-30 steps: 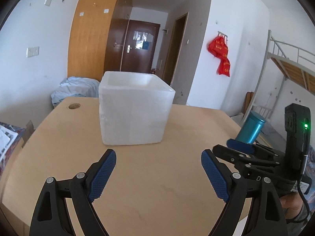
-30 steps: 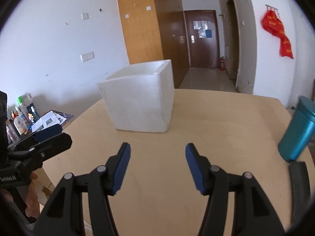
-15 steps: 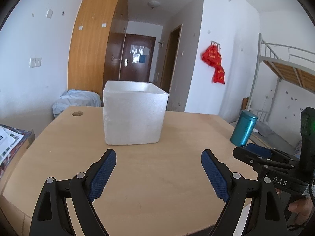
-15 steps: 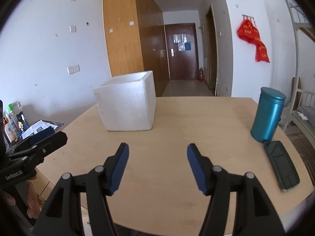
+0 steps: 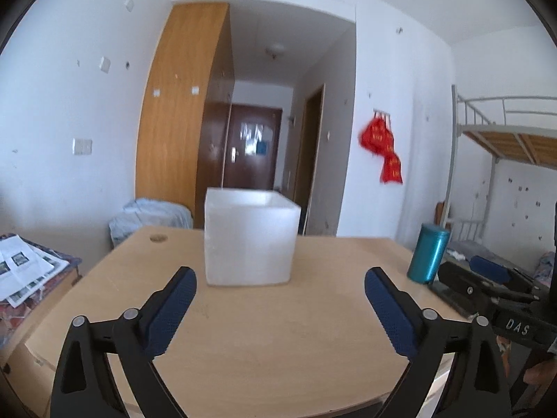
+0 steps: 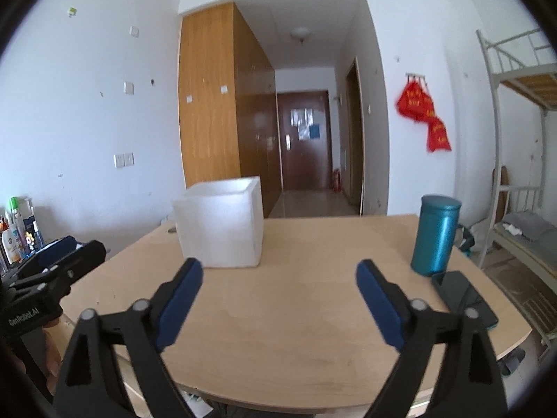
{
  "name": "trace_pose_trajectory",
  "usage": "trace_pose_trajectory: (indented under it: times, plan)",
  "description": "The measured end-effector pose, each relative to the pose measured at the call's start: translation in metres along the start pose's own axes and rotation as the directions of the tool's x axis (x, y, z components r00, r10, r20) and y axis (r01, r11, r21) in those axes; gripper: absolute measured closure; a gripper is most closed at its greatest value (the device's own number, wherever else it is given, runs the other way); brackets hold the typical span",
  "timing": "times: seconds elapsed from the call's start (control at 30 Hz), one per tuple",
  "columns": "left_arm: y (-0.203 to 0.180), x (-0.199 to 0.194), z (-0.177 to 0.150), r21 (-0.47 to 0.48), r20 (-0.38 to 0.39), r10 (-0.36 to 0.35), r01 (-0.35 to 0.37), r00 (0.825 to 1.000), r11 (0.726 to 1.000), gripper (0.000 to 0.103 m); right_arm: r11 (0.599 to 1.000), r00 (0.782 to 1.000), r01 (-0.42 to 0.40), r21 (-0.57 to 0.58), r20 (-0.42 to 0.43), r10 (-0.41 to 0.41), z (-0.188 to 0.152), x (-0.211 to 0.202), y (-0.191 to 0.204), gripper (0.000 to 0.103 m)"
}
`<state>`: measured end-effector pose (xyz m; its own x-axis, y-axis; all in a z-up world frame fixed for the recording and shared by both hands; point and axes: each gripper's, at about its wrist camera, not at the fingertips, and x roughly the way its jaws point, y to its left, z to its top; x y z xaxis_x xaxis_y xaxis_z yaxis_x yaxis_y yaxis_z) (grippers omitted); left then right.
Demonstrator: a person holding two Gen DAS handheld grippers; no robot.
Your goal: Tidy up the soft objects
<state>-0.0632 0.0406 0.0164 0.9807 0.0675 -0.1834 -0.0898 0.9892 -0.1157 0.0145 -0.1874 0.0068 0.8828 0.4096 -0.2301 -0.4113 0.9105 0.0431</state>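
Note:
A white foam box (image 5: 250, 240) stands open-topped on the wooden table (image 5: 271, 331); it also shows in the right wrist view (image 6: 221, 224). My left gripper (image 5: 280, 308) is open and empty, held back from the box over the table's near edge. My right gripper (image 6: 278, 299) is open and empty, likewise back from the box (image 6: 221, 224). No soft object shows in either view. The inside of the box is hidden.
A teal canister (image 6: 435, 235) stands at the table's right, with a dark phone (image 6: 464, 297) lying in front of it. The canister also shows in the left wrist view (image 5: 428, 254). Newspapers (image 5: 24, 271) lie on a side surface left. A bunk bed (image 6: 522, 139) is at right.
Both grippers have pulled back and up from the box, which looks smaller and farther now. The right gripper's jaws have opened wider. Both remain empty.

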Motion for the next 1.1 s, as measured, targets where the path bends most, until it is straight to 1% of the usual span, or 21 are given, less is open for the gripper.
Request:
trace_pose_trajectory:
  times: [0.1,0.2,0.27,0.33,0.37,0.43,0.47,0.53,0.67,0.8,0.93,1.1]
  plan:
    - [-0.005,-0.013,-0.001,0.026,0.042,0.011,-0.012,0.999,1.000,0.005,1.000,0.999,0.009,-0.015,0.047,-0.008,-0.003,-0.010,0.002,0.005]
    - [-0.008,-0.025,-0.006,0.036,0.075,0.026,-0.029,0.997,0.999,0.000,1.000,0.997,-0.006,-0.005,0.071,0.007,-0.008,-0.016,0.003,0.005]
    - [-0.006,-0.034,-0.014,0.024,0.106,0.035,-0.038,0.994,0.999,0.000,1.000,0.995,-0.013,0.003,0.098,0.012,-0.019,-0.021,0.001,0.001]
    - [-0.002,-0.041,-0.027,0.016,0.133,0.048,-0.050,0.990,0.999,0.000,1.000,0.995,0.000,-0.004,0.101,0.000,-0.029,-0.020,0.002,0.000]
    - [-0.002,-0.042,-0.032,0.018,0.131,0.058,-0.061,0.990,0.998,0.000,1.000,0.996,0.009,-0.010,0.084,-0.008,-0.034,-0.016,0.002,0.000]
    - [0.000,-0.037,-0.040,0.018,0.095,0.073,-0.075,0.993,0.997,0.000,1.000,0.999,0.003,-0.010,0.053,-0.002,-0.038,-0.010,0.003,0.000]
    - [0.002,-0.033,-0.044,0.010,0.069,0.070,-0.071,0.995,0.997,0.000,1.000,0.999,0.001,-0.005,0.051,0.000,-0.038,-0.010,0.003,0.000]
    - [0.001,-0.029,-0.045,0.012,0.050,0.074,-0.074,0.996,0.997,0.000,1.000,0.999,-0.003,0.001,0.047,0.003,-0.039,-0.011,0.002,0.000]
    - [-0.002,-0.029,-0.047,0.034,0.070,0.111,-0.113,0.991,0.993,0.000,1.000,0.999,0.003,-0.014,0.051,-0.002,-0.038,-0.010,0.005,0.000]
    - [-0.005,-0.022,-0.049,0.039,0.033,0.094,-0.095,0.995,0.995,0.000,1.000,0.999,-0.006,0.002,0.032,0.006,-0.041,-0.006,0.004,0.000]
    - [-0.006,-0.021,-0.047,0.024,0.036,0.089,-0.090,0.995,0.996,0.000,1.000,0.999,0.002,-0.002,0.033,-0.002,-0.041,-0.008,0.003,0.000]
    - [-0.009,-0.021,-0.046,0.029,0.043,0.096,-0.097,0.994,0.995,0.000,1.000,0.999,0.003,-0.002,0.034,-0.003,-0.040,-0.011,0.003,0.000]
